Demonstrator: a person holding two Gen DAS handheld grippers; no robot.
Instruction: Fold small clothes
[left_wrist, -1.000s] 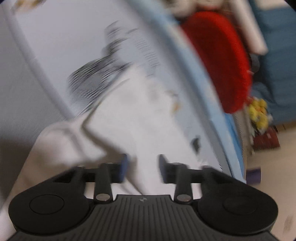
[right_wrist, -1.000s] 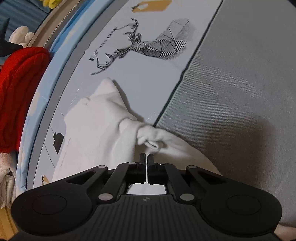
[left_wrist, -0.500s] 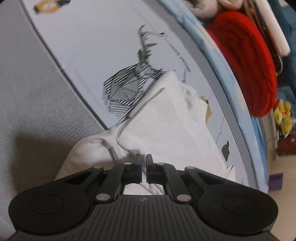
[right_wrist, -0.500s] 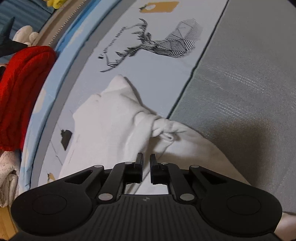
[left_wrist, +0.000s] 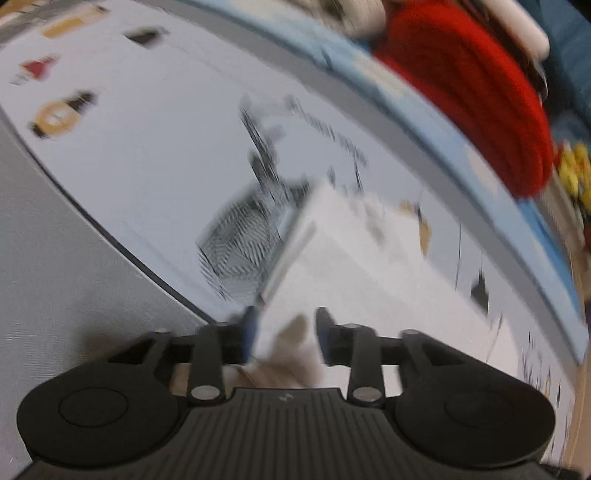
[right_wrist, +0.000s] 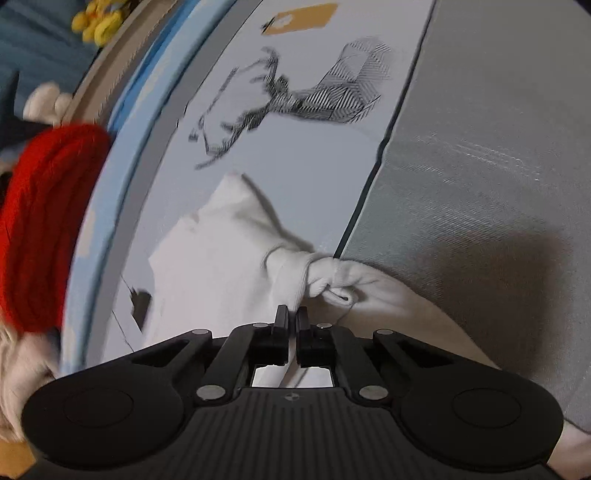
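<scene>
White cotton garment (right_wrist: 221, 266): right claw (right_wrist: 291, 321) clenched on near fold, anchoring it; left claw (left_wrist: 284, 332), just opened, released.

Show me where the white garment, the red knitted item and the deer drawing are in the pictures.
white garment (right_wrist: 214, 269): right wrist view, on its flat middle part.
red knitted item (right_wrist: 37, 221): right wrist view, on its ribbed side.
deer drawing (right_wrist: 332, 96): right wrist view, on the striped body.

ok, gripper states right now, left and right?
Left gripper: open, jaws just opened, white garment between them but not pinched.
Right gripper: shut on a fold of the white garment.
</scene>
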